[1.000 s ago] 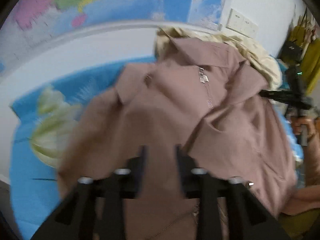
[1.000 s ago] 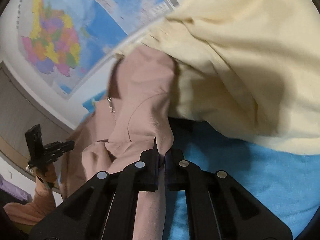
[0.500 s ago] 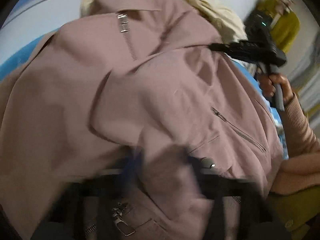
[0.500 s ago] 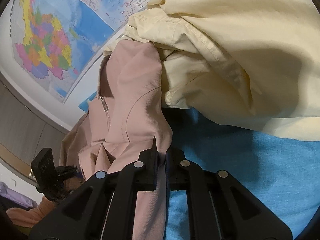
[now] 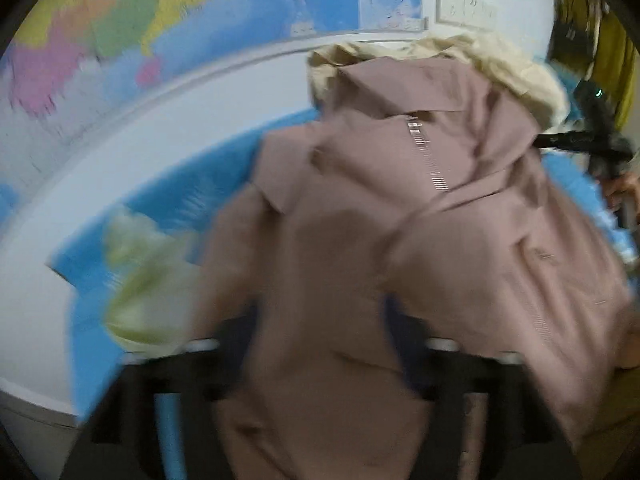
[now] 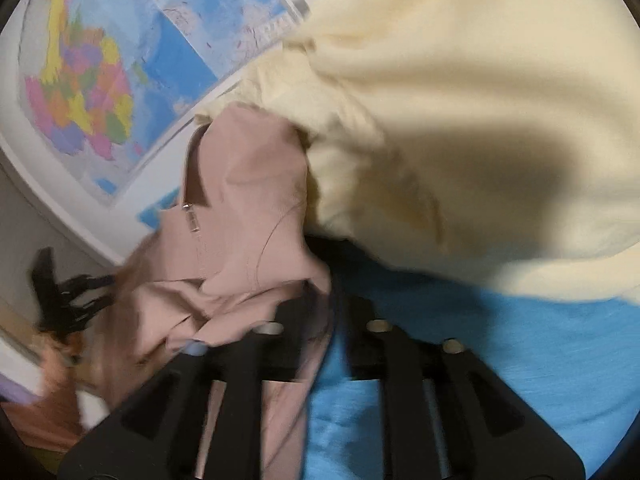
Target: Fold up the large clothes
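Note:
A dusty pink zip jacket (image 5: 380, 220) lies spread on a blue cloth (image 5: 168, 200), collar toward the wall. My left gripper (image 5: 324, 320) hangs over its lower part. Its jaws are opening and stand wide, with jacket fabric lying loose between them; the picture is blurred. In the right wrist view the jacket (image 6: 248, 184) bunches up beside a cream garment (image 6: 460, 120). My right gripper (image 6: 324, 296) has jaws that are opening, and the jacket's edge lies in the gap without being pinched. The right gripper (image 5: 580, 142) also shows at the jacket's far right shoulder.
The cream garment (image 5: 512, 64) is heaped behind the jacket's collar. A pale green garment (image 5: 148, 288) lies on the blue cloth to the left. Maps (image 5: 160, 20) and a wall socket (image 5: 464, 10) are on the wall behind. A hand (image 5: 624, 188) holds the right gripper.
The left gripper closed on the jacket half a second ago, then let go and pulled back with jaws wide. The right gripper, shut on the jacket's edge before, has opened.

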Tool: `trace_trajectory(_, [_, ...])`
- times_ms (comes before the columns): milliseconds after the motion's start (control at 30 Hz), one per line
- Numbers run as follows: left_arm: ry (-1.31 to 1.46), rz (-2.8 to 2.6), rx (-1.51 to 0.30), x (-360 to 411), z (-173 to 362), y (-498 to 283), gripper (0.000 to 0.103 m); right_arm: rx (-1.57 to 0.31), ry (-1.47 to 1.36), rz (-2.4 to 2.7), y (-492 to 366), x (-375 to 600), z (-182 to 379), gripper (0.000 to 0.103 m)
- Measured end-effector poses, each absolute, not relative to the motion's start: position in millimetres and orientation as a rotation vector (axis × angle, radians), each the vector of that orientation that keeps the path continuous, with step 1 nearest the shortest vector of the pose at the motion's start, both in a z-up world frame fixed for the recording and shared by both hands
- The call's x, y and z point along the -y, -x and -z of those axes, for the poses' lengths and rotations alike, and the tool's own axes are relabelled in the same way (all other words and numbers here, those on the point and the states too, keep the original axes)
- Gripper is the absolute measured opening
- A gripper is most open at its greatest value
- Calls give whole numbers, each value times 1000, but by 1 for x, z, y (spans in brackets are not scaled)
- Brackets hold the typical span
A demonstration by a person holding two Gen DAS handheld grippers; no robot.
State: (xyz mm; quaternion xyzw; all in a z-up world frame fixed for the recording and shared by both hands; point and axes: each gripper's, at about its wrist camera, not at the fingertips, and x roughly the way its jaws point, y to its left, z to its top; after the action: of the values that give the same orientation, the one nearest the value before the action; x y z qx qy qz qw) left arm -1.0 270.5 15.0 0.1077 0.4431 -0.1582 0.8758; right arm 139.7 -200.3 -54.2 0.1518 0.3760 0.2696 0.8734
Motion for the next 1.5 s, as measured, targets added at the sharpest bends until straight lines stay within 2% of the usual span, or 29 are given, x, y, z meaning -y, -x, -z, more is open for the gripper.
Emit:
trace_trajectory(33, [-216, 346, -925, -267, -12, 5, 73, -741, -286, -544, -133, 199, 43, 55])
trace_trajectory(67, [-212, 352, -929, -262, -9, 7, 77, -692, -250, -545, -126, 196, 30, 55])
trace_trajectory(167, [-222, 361, -960, -243, 7, 7, 80, -633, -126, -576, -118, 171, 4, 60])
trace_trajectory(233, [-248, 348, -988, -233, 26, 7, 78, -624, -42, -605, -119, 150, -3, 73])
trace_trajectory(300, [-280, 340, -1012, -222, 40, -1, 54, -638, 109, -563, -128, 118, 0, 75])
trace_trajectory(367, [-313, 299, -1024, -216, 48, -4, 24, -686, 203, -524, -145, 96, 11, 65])
trace_trajectory(400, [-325, 287, -1006, -215, 47, -3, 20, -703, 239, -501, -153, 89, 16, 46])
trace_trajectory(433, [-335, 260, -977, -217, 41, -1, 12, -728, 267, -487, -160, 84, 22, 20])
trace_trajectory(467, [-342, 229, -955, -219, 35, 0, 8, -754, 273, -494, -166, 84, 26, 9])
trace_trajectory(500, [-343, 192, -918, -224, 24, 1, 7, -758, 242, -519, -168, 88, 24, 5])
trace_trajectory(633, [-314, 88, -783, -246, -20, 1, 7, -640, -31, -634, -164, 131, -18, 4])
trace_trajectory(767, [-345, 44, -787, -249, -20, -18, 18, -640, -147, -624, -182, 145, -20, 6])
trace_trajectory(800, [-346, 39, -804, -247, -17, -26, 20, -674, -135, -606, -189, 139, -11, 12])
trace_trajectory(833, [-347, 30, -825, -248, -11, -32, 22, -699, -124, -591, -195, 132, -4, 23])
trace_trajectory(867, [-361, 5, -855, -247, -2, -41, 23, -721, -105, -578, -199, 125, 4, 27])
trace_trajectory(900, [-369, -13, -879, -247, 5, -50, 27, -730, -91, -560, -200, 120, 9, 42])
trace_trajectory(933, [-359, -21, -904, -253, 11, -57, 37, -724, -90, -533, -197, 120, 10, 57])
trace_trajectory(1033, [-325, -23, -917, -259, 13, -60, 44, -642, -101, -504, -176, 128, 0, 59])
trace_trajectory(1233, [-261, -42, -868, -274, -6, -39, 68, -473, 43, -549, -123, 96, -28, 65])
trace_trajectory(1300, [-222, -25, -834, -282, -18, -26, 68, -493, 89, -624, -122, 71, -25, 65])
trace_trajectory(1333, [-207, -28, -815, -288, -24, -18, 72, -519, 100, -674, -125, 56, -19, 63])
trace_trajectory(1500, [-146, -31, -790, -302, -35, 29, 79, -714, 204, -814, -147, -14, 32, 58])
